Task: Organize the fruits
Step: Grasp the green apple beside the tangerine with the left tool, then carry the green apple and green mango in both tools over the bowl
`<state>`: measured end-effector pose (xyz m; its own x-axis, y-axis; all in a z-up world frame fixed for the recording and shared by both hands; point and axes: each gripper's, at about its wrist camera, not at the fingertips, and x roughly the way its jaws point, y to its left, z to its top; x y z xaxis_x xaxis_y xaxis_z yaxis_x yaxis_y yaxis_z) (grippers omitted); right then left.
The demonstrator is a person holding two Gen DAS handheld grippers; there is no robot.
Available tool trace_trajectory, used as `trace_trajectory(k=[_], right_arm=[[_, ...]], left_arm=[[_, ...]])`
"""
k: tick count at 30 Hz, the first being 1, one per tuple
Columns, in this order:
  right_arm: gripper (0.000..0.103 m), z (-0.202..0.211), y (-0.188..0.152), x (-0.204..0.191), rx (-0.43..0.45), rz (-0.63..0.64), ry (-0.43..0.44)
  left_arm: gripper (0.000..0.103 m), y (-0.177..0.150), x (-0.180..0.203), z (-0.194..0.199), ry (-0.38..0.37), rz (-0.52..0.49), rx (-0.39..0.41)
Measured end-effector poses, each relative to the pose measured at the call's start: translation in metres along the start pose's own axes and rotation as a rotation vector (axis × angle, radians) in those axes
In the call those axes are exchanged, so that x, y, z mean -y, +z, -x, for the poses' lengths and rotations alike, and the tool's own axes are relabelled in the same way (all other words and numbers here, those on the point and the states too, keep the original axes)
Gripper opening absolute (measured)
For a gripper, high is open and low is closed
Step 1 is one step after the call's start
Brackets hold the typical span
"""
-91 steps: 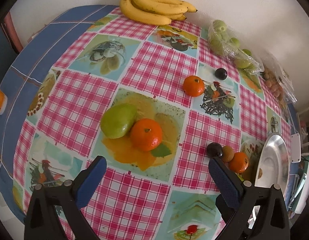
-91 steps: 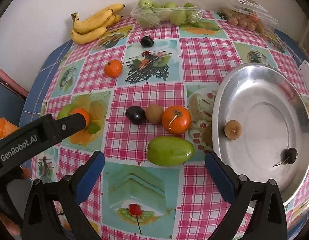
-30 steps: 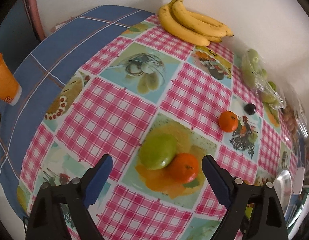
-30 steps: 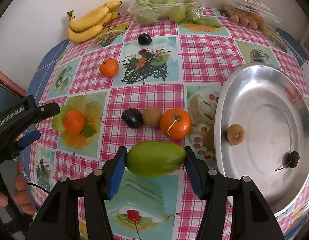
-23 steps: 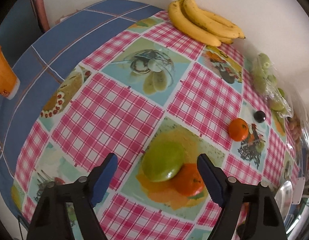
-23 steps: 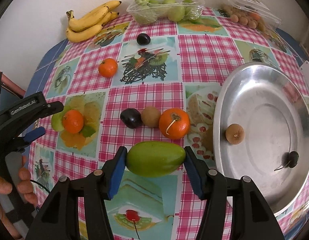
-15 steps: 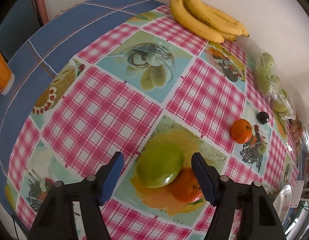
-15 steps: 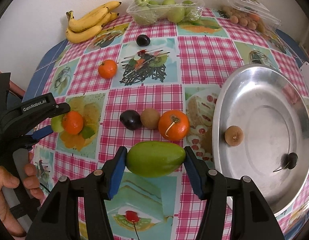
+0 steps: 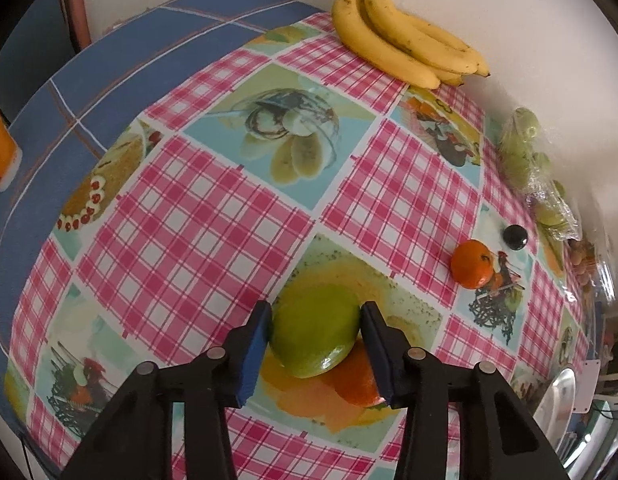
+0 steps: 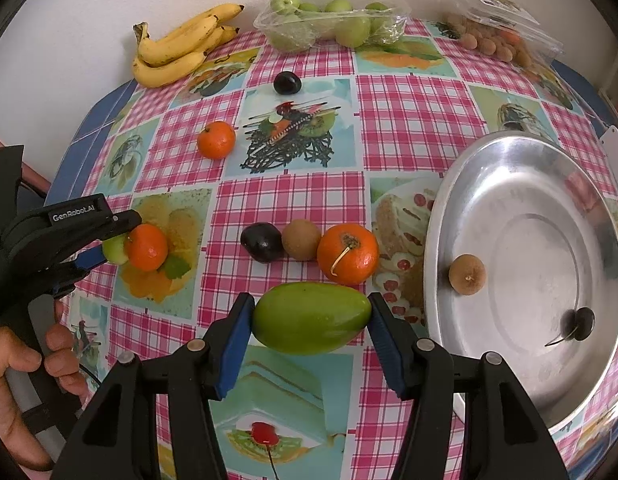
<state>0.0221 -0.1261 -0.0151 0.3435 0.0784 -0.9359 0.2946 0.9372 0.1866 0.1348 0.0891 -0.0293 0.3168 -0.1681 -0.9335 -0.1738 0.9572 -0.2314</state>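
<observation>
Left tongs have just been closing onto the green fruit; right tongs clamp the mango. Lift both straight up, clear of the neighbouring oranges.

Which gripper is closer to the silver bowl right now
Right. The right gripper, holding a green mango, sits just beside the silver bowl; the left gripper is across the table by a small orange.

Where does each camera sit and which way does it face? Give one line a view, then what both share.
Left wrist: on the left gripper, looking steeply down along its fingers, closed on a green mango.
Right wrist: on the right gripper, looking down along its fingers, gripping another green mango; the metal tray, the left gripper and the hand show.
Shared: bananas, tangerine.
</observation>
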Motion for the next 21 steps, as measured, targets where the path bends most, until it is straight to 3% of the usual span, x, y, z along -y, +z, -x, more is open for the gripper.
trace_trajectory(k=[14,21], right_arm=[[0.059,0.015,0.002,0.006,0.035,-0.017,0.015],[0.059,0.024,0.005,0.027,0.054,-0.067,-0.024]], left_arm=[[0.049,0.003,0.020,0.036,-0.071,-0.053,0.056],[0.049,-0.006,0.040,0.043,-0.083,-0.117,0.056]])
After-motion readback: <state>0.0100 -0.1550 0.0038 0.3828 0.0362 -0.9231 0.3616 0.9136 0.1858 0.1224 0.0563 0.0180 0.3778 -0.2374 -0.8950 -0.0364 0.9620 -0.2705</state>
